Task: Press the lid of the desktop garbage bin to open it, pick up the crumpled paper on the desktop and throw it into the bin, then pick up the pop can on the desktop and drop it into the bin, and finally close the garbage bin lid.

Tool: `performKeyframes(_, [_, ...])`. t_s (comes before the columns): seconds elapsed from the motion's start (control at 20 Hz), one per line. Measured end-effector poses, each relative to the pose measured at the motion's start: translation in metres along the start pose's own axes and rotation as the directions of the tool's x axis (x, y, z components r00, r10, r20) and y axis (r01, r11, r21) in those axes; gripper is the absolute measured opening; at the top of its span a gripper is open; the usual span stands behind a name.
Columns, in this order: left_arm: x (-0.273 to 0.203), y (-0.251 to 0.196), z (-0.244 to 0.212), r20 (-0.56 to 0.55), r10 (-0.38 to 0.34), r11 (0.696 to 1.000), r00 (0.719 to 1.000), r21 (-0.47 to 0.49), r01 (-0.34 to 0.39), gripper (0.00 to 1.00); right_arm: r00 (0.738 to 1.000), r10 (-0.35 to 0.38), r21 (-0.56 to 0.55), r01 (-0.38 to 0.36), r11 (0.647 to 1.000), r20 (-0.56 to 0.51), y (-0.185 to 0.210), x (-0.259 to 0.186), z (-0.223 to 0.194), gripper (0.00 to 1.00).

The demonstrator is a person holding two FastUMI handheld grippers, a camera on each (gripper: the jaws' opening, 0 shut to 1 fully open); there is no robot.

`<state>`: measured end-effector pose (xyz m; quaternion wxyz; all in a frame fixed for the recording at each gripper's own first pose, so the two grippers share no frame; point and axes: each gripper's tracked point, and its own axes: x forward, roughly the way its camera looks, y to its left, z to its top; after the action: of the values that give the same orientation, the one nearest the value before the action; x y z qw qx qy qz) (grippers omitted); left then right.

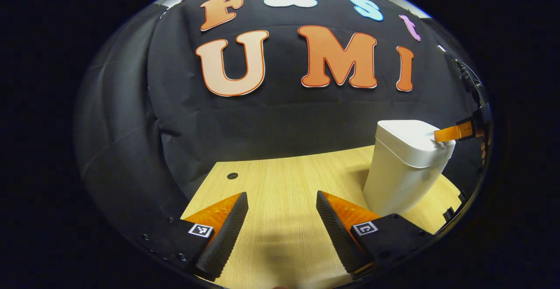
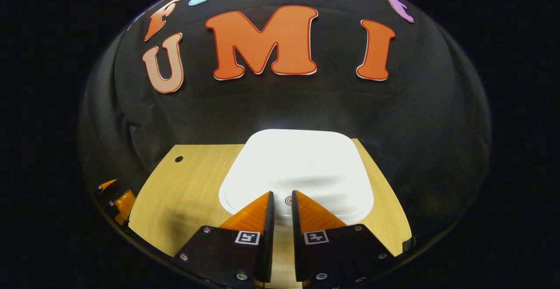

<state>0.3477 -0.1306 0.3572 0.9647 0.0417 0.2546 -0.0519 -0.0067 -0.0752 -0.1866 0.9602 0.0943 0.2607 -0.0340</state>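
Observation:
The white desktop bin (image 1: 402,171) stands on the wooden table (image 1: 280,175) at the right of the left gripper view, its lid down. My right gripper (image 1: 450,134) reaches over the lid's near edge from the right there. In the right gripper view I look down on the lid (image 2: 302,162); my right gripper (image 2: 282,193) is shut, its tips just over a small red round mark (image 2: 288,200) near the lid's front edge. Whether the tips touch the lid I cannot tell. My left gripper (image 1: 281,195) hovers open over bare wood, left of the bin, nothing between its fingers.
A small dark hole (image 1: 232,175) sits near the table's far left corner. The black cloth wall stands close behind the table and bin. The left gripper (image 2: 116,197) shows at the lower left edge of the right gripper view.

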Motion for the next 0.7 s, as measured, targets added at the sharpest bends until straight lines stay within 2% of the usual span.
performKeyframes(0.1, [0.000,0.000,0.007,0.015,-0.004,1.000,1.000,-0.004,0.005,1.00,0.999,0.030,-0.041,-0.029,0.999,0.033,0.005,-0.002,0.003,0.22])
performKeyframes(0.2, [-0.001,0.003,0.011,0.019,-0.001,1.000,1.000,-0.009,0.001,0.99,0.997,0.063,-0.075,-0.060,0.995,0.046,0.009,-0.004,0.001,0.27])
performKeyframes(0.35, [-0.002,0.004,0.019,0.034,0.000,1.000,0.999,-0.013,0.000,1.00,0.994,0.073,-0.098,-0.065,0.993,0.080,0.014,-0.005,0.000,0.49])
performKeyframes(0.45, [-0.003,0.004,0.026,0.047,0.000,1.000,0.999,-0.008,0.001,1.00,0.993,0.061,-0.105,-0.050,0.993,0.101,0.016,-0.006,0.002,0.53])
performKeyframes(0.7, [-0.009,0.008,0.047,0.099,0.009,1.000,0.995,0.001,-0.009,1.00,0.983,0.102,-0.116,-0.085,0.990,0.153,0.035,-0.012,0.007,0.53])
